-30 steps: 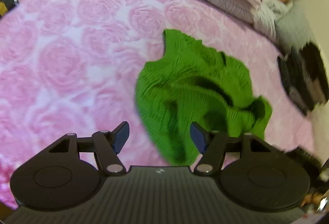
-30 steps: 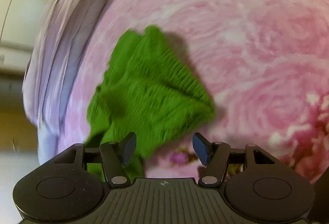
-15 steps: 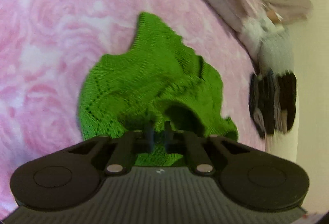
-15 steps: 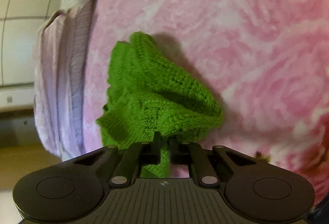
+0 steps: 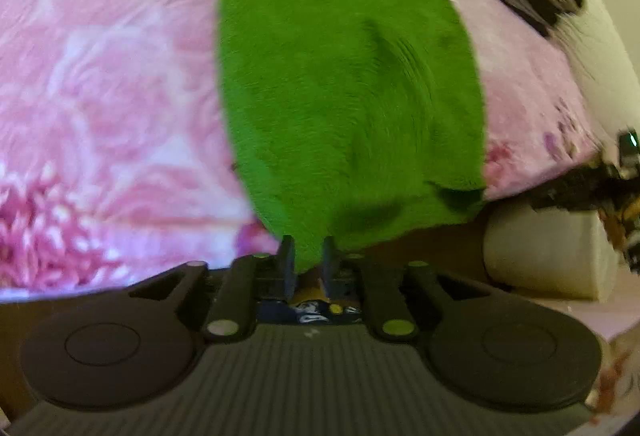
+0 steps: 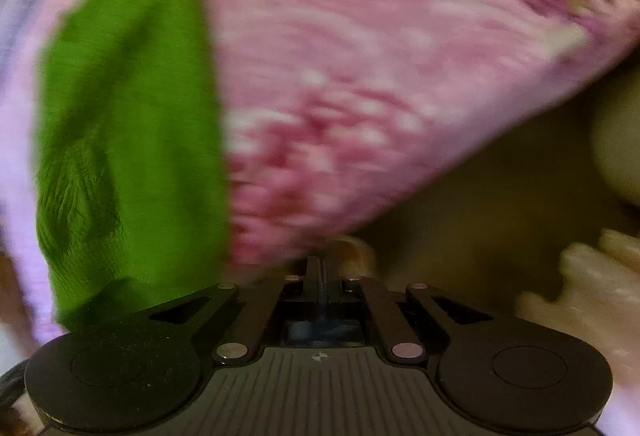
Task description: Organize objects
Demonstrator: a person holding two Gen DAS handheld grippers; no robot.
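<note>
Stretched long since half a second ago, the green knit cloth (image 5: 344, 84) sits pinched in the left gripper (image 5: 307, 262), jaws just easing wider, while the right gripper (image 6: 318, 272) is closed on nothing visible above the pink blanket (image 6: 360, 76).

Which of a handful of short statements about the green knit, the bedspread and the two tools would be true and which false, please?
1. The green knit sits between the jaws of the left tool. True; those jaws have just opened slightly, with the knit between them.
2. The jaws of the right tool stand wide open. False: they are shut together, and no cloth shows between them.
3. The bedspread is plain blue. False: it is pink with a rose pattern.
4. In the right wrist view, the green knit appears to the left of the tool. True.
</note>
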